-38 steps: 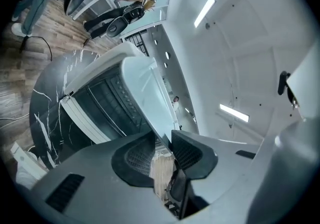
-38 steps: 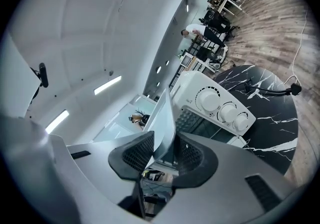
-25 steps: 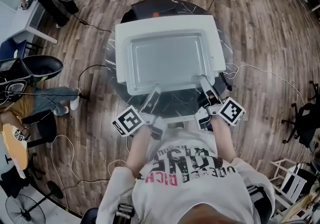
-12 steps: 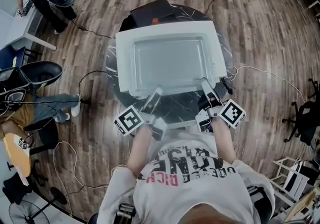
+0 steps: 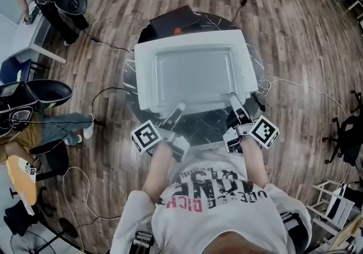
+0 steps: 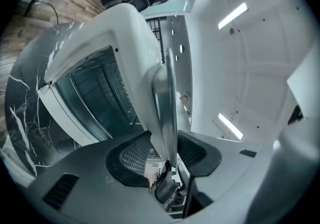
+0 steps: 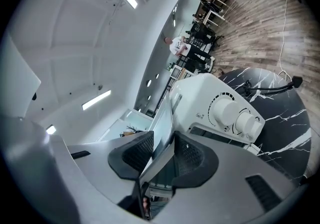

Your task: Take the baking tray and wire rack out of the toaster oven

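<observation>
A grey baking tray (image 5: 195, 74) lies flat on top of the white toaster oven (image 5: 250, 71), which stands on a round black marble table (image 5: 207, 127). Both grippers sit at the tray's near rim. My left gripper (image 5: 177, 109) has just been opening. The tray rim (image 6: 163, 98) runs between its pads, and a gap shows beside the left pad (image 6: 134, 155). My right gripper (image 5: 232, 100) is shut on the rim at the near right corner, where the tray edge (image 7: 161, 118) is pinched between its pads. The oven's glass door (image 6: 95, 93) and its knobs (image 7: 227, 110) show in the gripper views. No wire rack is visible.
A black box (image 5: 173, 17) sits behind the oven at the table's far edge. Cables (image 5: 295, 83) trail over the wood floor around the table. A seated person (image 5: 57, 122) and office chairs (image 5: 34, 85) are at the left, and another chair (image 5: 343, 134) is at the right.
Both grippers stay at the tray's near rim and the tray stays on the oven. The whole scene sits slightly higher in the head view.
</observation>
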Motion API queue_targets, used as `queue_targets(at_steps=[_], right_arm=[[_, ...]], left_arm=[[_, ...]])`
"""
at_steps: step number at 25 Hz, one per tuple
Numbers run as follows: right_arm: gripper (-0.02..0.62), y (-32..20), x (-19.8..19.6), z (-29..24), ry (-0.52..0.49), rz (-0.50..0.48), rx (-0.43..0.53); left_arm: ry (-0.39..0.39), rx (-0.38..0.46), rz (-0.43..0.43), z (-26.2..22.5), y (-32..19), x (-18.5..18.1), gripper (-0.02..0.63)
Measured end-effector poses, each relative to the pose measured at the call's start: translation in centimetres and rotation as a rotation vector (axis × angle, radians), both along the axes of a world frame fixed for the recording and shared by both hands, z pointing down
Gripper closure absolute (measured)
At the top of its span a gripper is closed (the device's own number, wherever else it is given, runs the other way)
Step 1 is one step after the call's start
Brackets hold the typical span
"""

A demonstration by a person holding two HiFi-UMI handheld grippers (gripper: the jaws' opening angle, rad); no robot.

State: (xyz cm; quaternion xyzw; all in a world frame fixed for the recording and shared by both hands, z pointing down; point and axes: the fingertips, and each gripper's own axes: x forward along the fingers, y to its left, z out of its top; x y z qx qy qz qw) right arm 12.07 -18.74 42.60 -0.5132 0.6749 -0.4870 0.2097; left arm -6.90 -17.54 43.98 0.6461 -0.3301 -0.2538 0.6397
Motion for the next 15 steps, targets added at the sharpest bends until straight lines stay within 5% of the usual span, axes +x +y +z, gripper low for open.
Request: queue_targets(at_steps=[10, 15], right_arm=[[0.472, 0.50, 0.60, 0.90, 0.022, 0.019, -0.047], [0.469, -0.06, -0.23, 0.01, 0.009, -0.038, 0.011]], left_arm=[[0.035, -0.017, 0.008, 0.18, -0.12, 0.05, 0.440], [0.012, 0.007, 0.004, 0.16, -0.05, -0.06, 0.439]])
